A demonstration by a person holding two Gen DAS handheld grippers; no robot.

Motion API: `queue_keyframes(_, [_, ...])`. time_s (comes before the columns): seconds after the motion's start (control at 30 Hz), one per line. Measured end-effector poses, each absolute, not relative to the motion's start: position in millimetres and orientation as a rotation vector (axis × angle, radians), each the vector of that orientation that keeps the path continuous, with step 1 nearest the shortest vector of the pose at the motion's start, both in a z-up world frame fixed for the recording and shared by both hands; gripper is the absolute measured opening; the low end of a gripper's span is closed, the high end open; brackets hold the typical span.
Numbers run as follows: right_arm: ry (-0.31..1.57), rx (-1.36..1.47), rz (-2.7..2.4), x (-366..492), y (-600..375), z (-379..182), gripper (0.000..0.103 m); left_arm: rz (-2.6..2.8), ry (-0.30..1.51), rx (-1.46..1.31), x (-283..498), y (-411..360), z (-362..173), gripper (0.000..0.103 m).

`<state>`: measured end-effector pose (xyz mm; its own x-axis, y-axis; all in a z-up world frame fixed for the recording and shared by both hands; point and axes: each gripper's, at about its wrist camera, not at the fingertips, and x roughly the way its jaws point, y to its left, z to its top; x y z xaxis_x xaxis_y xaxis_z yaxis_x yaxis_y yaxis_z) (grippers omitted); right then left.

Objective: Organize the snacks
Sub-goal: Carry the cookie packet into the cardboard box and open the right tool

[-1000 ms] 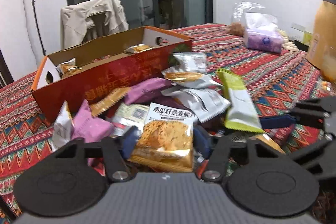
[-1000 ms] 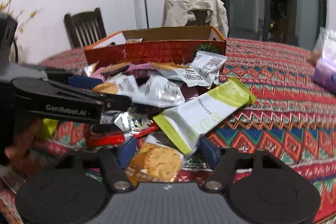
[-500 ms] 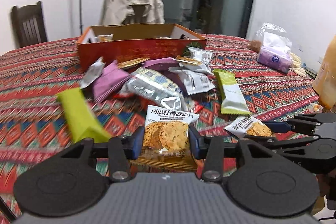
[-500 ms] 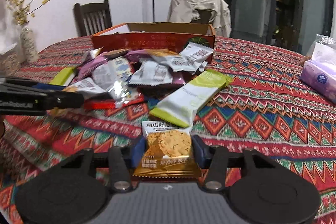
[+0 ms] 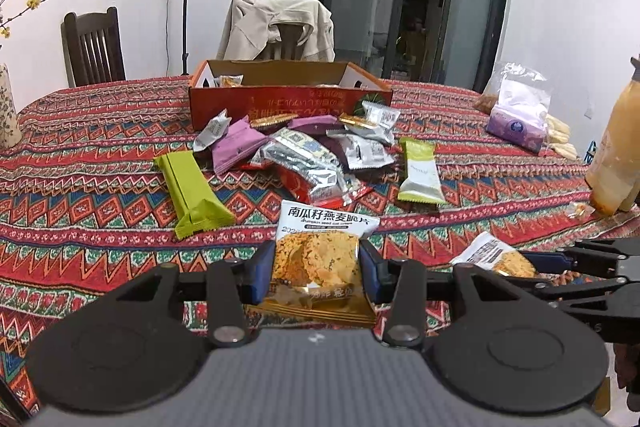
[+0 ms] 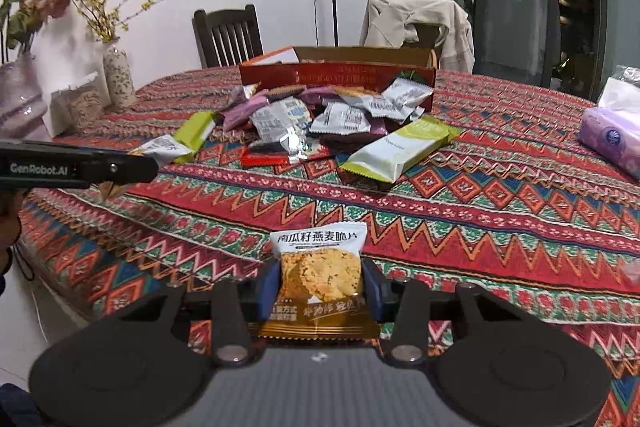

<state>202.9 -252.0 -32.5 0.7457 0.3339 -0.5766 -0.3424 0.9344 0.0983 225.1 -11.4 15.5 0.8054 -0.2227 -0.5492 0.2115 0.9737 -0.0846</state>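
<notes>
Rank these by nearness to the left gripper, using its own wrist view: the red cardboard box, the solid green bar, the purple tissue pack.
1. Solid green bar, left of the left gripper.
2. Red cardboard box, straight ahead behind the pile.
3. Purple tissue pack, far right; close to the box's range.

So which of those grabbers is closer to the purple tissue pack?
Right. The right gripper, jaws closing on a cracker packet, has the tissue pack ahead to its right; the left gripper sits farther off, on its left.

The cracker packet (image 6: pixel 318 267) between the right claw's (image 6: pixel 318 287) pads is showing "南瓜籽燕麦脆片"; the left claw (image 6: pixel 80 169) beside it is showing "GenRobot.AI".
</notes>
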Motion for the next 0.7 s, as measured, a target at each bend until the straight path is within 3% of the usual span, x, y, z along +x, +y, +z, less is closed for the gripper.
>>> queue_keyframes(0.37, [0.415,-0.006,0.41,258,-283,68,0.042,-0.261,0.488,-0.017,318,18,115,0.045])
queue_keyframes(0.53, [0.357,-0.037,0.445,338,-293,141,0.042,-0.247,0.466,0.021,401,31,168,0.045])
queue_keyframes(0.7, [0.425,-0.006,0.498,455,-284,193,0.042,-0.225,0.509,-0.002,506,32,185,0.045])
